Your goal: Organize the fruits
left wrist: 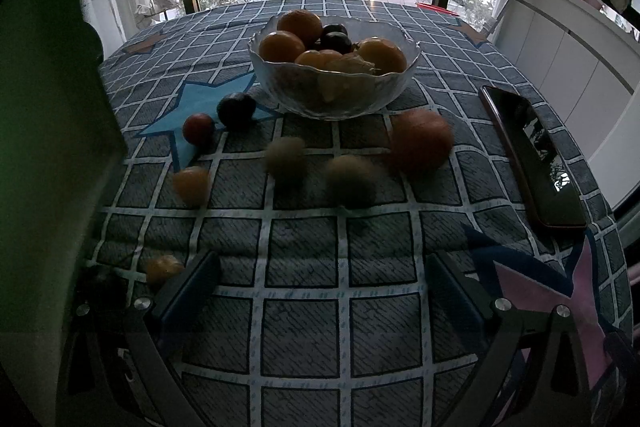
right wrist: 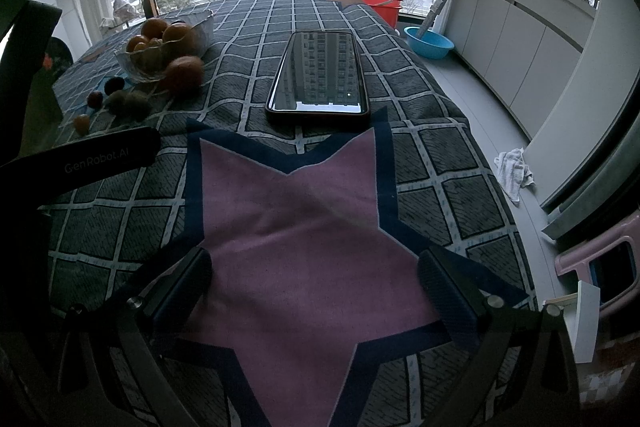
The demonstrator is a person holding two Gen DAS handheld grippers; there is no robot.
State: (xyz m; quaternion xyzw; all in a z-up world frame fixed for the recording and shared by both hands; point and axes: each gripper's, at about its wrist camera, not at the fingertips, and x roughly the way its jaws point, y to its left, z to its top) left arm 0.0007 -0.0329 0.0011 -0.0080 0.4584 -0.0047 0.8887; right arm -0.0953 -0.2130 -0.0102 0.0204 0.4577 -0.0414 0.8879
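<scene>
While the left gripper (left wrist: 320, 291) hangs low over the checked cloth (left wrist: 304, 323), its two dark, ribbed fingers (left wrist: 188, 291) stand wide apart with nothing between them. Ahead of it, in the left wrist view, a scalloped glass bowl (left wrist: 334, 83) holds several smooth oranges and two dark plums. Loose fruit lies on the quilted fabric between bowl and claw: a large orange (left wrist: 420, 143) at the right, two fuzzy greenish kiwis (left wrist: 286, 159), a dark plum (left wrist: 236, 109) touching a small red fruit (left wrist: 198, 129) on a blue star patch, a small orange fruit (left wrist: 191, 185), and another small orange one (left wrist: 162, 269) just beside the left finger. A glossy phone (left wrist: 532, 155) lies flat to the right.

From the right wrist view, the right gripper (right wrist: 316, 283) sits over a pink star patch (right wrist: 296, 227) edged in navy, its textured fingers (right wrist: 448, 291) spread open and empty. Its phone (right wrist: 320, 75) lies straight ahead, while the bowl (right wrist: 160, 55) and scattered fruit sit well apart, far left.
</scene>
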